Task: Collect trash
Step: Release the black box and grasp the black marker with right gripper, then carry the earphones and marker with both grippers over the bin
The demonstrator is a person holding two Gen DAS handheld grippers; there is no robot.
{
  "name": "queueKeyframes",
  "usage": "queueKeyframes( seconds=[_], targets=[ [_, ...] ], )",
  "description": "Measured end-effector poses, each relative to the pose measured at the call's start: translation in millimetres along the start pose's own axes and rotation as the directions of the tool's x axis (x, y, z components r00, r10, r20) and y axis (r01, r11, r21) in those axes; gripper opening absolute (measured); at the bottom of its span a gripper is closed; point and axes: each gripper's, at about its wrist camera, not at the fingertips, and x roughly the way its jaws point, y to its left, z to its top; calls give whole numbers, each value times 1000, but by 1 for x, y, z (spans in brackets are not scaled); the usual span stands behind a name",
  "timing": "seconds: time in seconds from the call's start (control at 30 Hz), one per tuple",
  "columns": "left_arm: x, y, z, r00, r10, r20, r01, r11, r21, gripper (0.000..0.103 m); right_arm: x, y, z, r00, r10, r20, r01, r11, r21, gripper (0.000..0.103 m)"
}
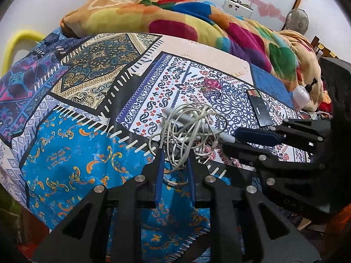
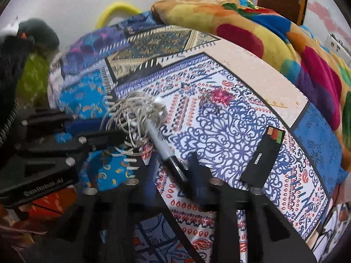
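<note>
Item: tangled white cable (image 1: 186, 129), lying on the patterned bedspread (image 1: 72, 153) near the bed's front edge, looped over a grey marker pen (image 2: 163, 144) with a black cap. Left gripper (image 1: 175, 166): fingers spread, tips reaching into the near loops of the cable, one strand passing between them; no pinch made yet. Right gripper (image 2: 175, 168): fingers apart on either side of the marker's black end, the right finger blurred; whether it touches the pen cannot be told. Other pieces on the bedspread: black card (image 2: 262, 160) with coloured stripes, well apart to the right; small pink wrapper (image 2: 220, 96) further back; white bottle (image 1: 301, 97) at the foot of the multicoloured blanket (image 1: 197, 22). Risks, judged: the cable is wound about the pen, so lifting either one would likely drag the other, and the two grippers may pull against each other. A pinch on a single loop may let the rest trail and snag on the bedspread. The marker, round and near the edge, may roll off if nudged.
</note>
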Motion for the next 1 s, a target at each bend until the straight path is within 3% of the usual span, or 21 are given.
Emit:
queueKeyframes(
  seconds=[0.07,0.2,0.3,0.43,0.53,0.63,0.7,0.77,1.0],
  targets=[
    [2,-2,0,999,46,7,-46,999,18,5,-5,1,-7,1000,18,6,-18,1000,-4,15],
    [3,-1,1,998,61,13,-61,998,8,5,-16,0,-22,1000,13,-7,-13,1000,-15,14],
    [5,2,4,997,80,17,-80,997,-13,5,-25,-12,-32,999,50,-13,-50,998,45,14],
    [8,2,10,993,120,12,-119,992,-39,5,-39,-20,-43,1000,16,-1,-16,997,71,11],
    [6,7,11,997,77,-11,-78,994,-75,5,-48,-30,-49,1000,-18,12,16,994,109,11],
    [3,11,7,998,-49,-48,43,991,-124,17,-56,-46,-52,998,-46,36,40,984,173,11],
    [-1,8,4,996,-69,-58,62,990,-126,39,-57,-55,-52,998,-39,43,30,977,210,11],
    [-5,1,2,997,-55,-48,49,992,-112,51,-54,-60,-53,997,-60,40,49,972,230,11],
    [9,-22,6,997,3,-71,-5,1000,-29,54,-50,-61,-63,995,-100,19,94,972,214,11]
  ],
)
